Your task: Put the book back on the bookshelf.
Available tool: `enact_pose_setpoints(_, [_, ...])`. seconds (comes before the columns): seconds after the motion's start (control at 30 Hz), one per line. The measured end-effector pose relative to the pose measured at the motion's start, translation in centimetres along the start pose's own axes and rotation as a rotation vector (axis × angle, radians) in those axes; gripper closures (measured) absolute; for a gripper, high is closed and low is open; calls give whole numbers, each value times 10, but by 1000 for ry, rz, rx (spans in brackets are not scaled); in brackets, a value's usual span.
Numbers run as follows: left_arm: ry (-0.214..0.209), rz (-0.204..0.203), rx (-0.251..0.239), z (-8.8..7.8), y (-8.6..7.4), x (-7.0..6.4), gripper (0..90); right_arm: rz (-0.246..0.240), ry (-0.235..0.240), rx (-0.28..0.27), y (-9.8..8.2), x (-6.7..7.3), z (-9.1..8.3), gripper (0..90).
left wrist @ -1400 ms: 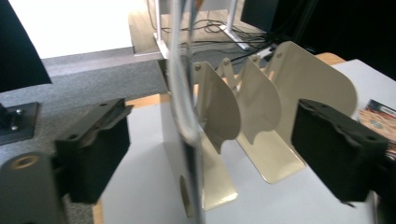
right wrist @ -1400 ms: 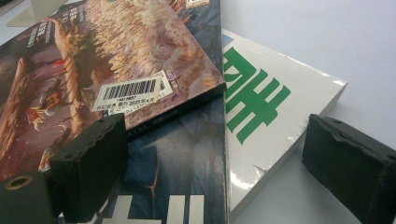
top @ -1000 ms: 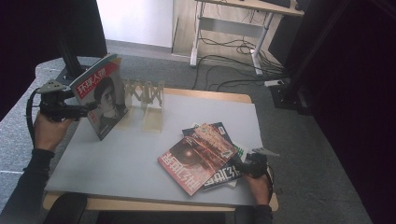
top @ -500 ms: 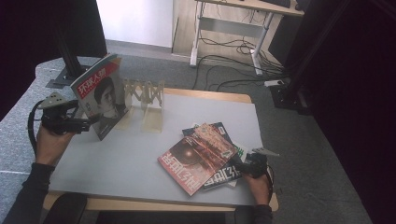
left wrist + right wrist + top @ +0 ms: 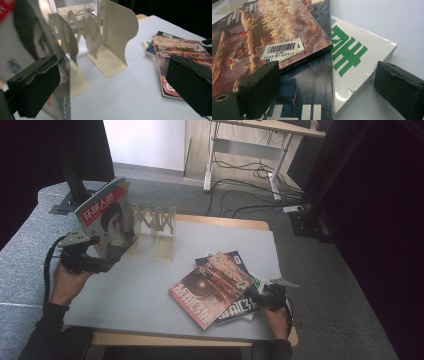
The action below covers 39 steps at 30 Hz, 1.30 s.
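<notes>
One magazine (image 5: 107,222) upright at rack (image 5: 155,227), beside spread left claw (image 5: 102,265). Three magazines (image 5: 215,287) left, flat before spread right claw (image 5: 255,299).

Both grippers (image 5: 107,265) (image 5: 252,298) apparently open-jawed.

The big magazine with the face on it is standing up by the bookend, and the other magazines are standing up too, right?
Not quite. The face magazine does stand by the bookend, but the other magazines lie flat in a messy pile on the table. The high view shows it.
</notes>
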<state>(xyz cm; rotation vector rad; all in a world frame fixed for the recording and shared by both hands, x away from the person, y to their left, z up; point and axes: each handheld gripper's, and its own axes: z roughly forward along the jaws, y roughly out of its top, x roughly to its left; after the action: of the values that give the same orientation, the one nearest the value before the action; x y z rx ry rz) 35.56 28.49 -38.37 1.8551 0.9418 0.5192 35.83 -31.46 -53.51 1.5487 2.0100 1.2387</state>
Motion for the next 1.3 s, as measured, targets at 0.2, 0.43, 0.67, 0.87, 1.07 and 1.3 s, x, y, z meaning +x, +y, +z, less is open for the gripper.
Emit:
enact_pose_setpoints(0.2, [-43,25,17,19,-7,-11,0,1,0,0,0,0,0,67])
enact_pose_setpoints(0.43, [-79,31,37,41,-19,-21,0,4,3,2,0,-1,0,64])
enact_pose_setpoints(0.67, [-111,27,71,59,-34,-29,0,4,3,2,0,-1,0,64])
enact_pose_setpoints(0.87, [-132,41,106,73,-46,-36,0,4,2,2,0,0,0,64])
enact_pose_setpoints(1.07, [-133,69,159,87,-60,-44,0,4,2,2,0,0,0,64])
enact_pose_setpoints(1.3, [-144,76,203,99,-72,-49,0,4,2,2,0,0,0,64])
